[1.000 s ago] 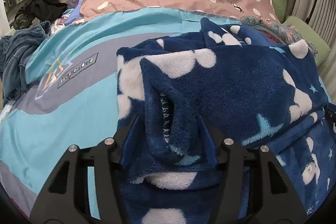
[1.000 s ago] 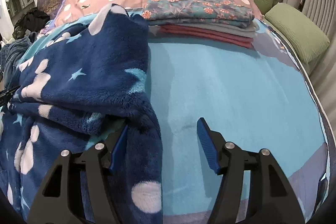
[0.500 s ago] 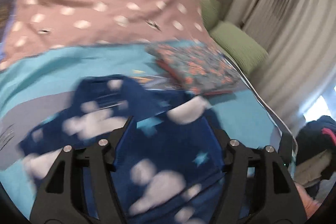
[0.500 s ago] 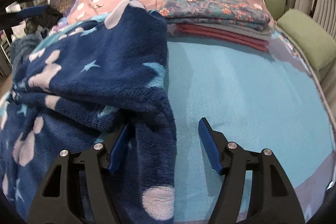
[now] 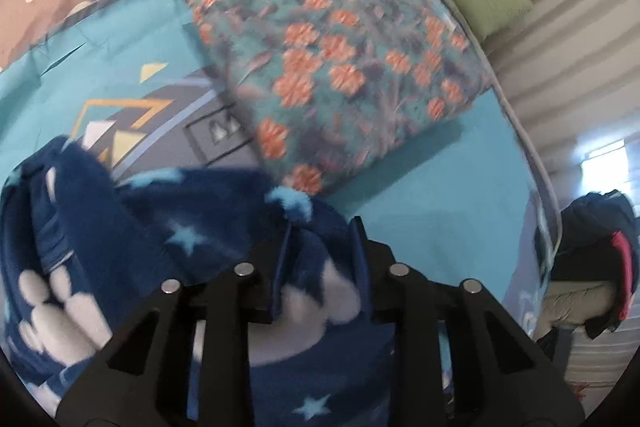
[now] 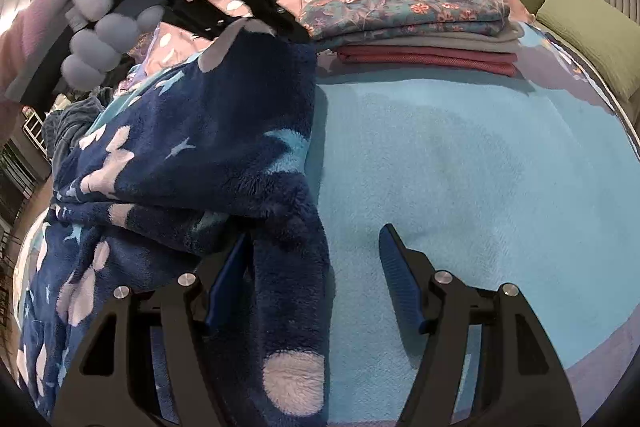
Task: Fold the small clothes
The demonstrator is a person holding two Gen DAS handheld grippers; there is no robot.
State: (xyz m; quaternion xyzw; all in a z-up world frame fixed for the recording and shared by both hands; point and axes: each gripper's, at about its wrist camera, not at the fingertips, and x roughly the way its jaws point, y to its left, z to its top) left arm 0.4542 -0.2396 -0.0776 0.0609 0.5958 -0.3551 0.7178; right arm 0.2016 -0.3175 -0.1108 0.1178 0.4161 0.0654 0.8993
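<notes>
- A fold of the fleece garment, lying on the bed, was pinched in the left gripper, whose jaws had just been closing, so that it could be carried over.
- The right gripper was held wide over the garment's edge, pads not pressing it, probably ready to steady it.

bare blue blanket right, folded stack beyond, fleece left

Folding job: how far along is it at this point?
Done: a stack of folded clothes sits at the far end of the bed. In hand: the left gripper has just closed on a far edge of the navy fleece garment; the right gripper stands open over its near edge. Left: the fleece is rumpled, not yet folded.
</notes>
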